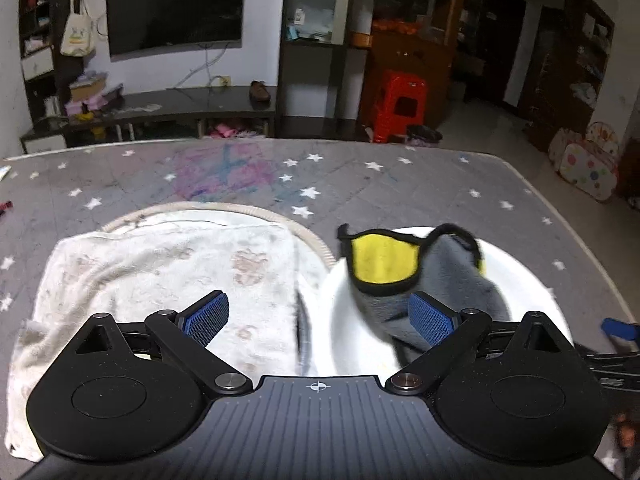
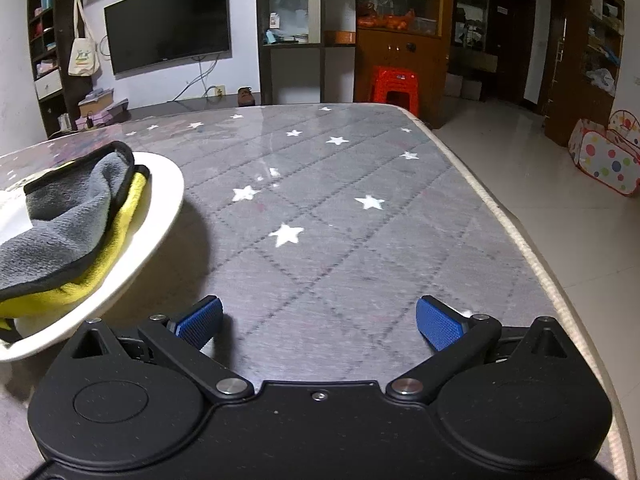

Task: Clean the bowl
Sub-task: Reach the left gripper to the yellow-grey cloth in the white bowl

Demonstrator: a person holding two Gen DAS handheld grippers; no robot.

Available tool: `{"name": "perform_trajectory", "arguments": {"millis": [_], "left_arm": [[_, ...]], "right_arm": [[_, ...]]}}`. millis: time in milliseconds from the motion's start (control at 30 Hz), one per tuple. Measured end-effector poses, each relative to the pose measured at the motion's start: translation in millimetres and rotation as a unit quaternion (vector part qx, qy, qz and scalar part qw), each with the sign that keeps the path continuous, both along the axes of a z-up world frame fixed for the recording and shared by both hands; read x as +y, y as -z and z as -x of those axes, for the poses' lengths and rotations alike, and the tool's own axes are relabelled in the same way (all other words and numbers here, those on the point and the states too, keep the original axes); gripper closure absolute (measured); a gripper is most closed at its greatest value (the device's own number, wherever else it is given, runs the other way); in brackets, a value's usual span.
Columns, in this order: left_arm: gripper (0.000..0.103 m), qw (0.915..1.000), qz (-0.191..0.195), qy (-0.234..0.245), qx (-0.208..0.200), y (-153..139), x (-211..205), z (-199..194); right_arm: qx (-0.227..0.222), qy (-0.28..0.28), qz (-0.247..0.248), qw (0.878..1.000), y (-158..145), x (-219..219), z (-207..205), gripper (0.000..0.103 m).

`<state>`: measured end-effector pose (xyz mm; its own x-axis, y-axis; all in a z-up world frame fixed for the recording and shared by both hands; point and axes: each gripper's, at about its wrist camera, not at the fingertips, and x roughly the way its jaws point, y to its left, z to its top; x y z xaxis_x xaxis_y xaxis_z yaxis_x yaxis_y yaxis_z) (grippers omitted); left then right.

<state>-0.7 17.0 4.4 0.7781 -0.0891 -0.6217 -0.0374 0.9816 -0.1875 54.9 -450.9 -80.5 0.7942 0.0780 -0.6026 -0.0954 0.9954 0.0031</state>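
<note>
Both the left gripper and right gripper stand spread wide, holding nothing. The white bowl looks rigid, glossy, slippery and breakable; its rim seems the best hold. Inside it, the grey-yellow cloth is soft, light and pinchable anywhere.

left tongs spread wide, right tongs spread wide, both empty

No text, label, brand or number is readable; the print on the hanging tote bag is too blurred.
</note>
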Motion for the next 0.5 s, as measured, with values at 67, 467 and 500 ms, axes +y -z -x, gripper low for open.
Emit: {"name": "perform_trajectory", "arguments": {"millis": [67, 467, 500], "left_arm": [[0.006, 0.9999, -0.017, -0.001, -0.003, -3.9, -9.8, 4.4], [0.007, 0.9923, -0.078, 0.095, 0.012, -9.0, -85.0, 11.6], [0.007, 0.9905, -0.083, 0.109, 0.014, -9.2, -91.0, 10.9]], "right_arm": [[0.001, 0.001, 0.001, 1.0, 0.5, -0.6, 0.0, 0.0], [0.003, 0.002, 0.002, 1.0, -2.1, 2.3, 1.1, 0.0], [0.002, 0.002, 0.001, 1.0, -1.5, 2.2, 0.5, 0.0]]}}
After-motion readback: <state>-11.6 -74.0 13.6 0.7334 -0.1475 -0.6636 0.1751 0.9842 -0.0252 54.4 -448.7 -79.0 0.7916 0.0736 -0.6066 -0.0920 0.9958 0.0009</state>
